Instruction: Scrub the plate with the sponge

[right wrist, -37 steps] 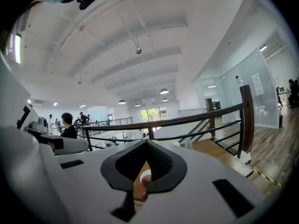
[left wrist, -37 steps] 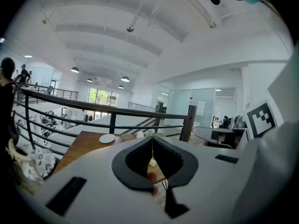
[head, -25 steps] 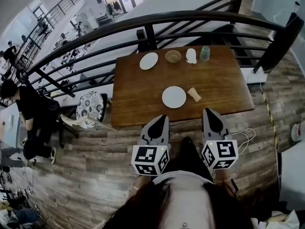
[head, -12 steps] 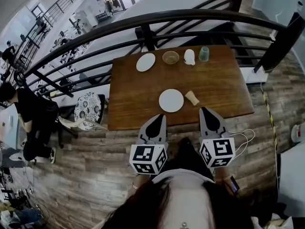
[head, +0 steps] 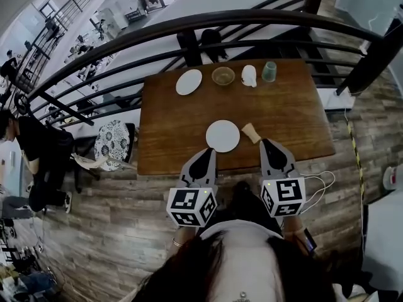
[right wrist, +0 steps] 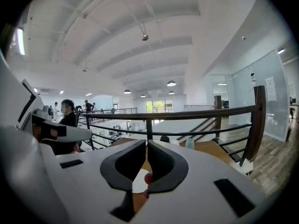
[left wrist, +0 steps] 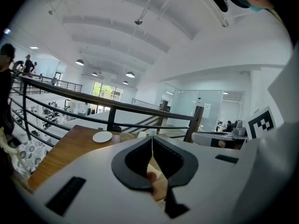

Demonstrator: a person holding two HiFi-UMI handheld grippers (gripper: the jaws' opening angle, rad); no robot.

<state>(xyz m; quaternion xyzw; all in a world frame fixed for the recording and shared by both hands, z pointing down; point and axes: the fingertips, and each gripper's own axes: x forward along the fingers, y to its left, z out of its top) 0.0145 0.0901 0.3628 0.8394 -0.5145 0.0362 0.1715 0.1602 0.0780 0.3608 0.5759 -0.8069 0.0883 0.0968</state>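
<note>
Hovering by the table (head: 170, 131) near edge: left gripper (head: 206, 155) & right gripper (head: 271, 146), both jaws together, empty. Just past that edge, mid-width, plate (head: 223, 136); sponge (head: 251, 132) just beside its right rim. Plate prob. stiff, slick, breakable: steady at rim. Sponge prob. soft, light: pinch across middle. Far edge: bowl (head: 223, 75), cup (head: 269, 72).
</note>
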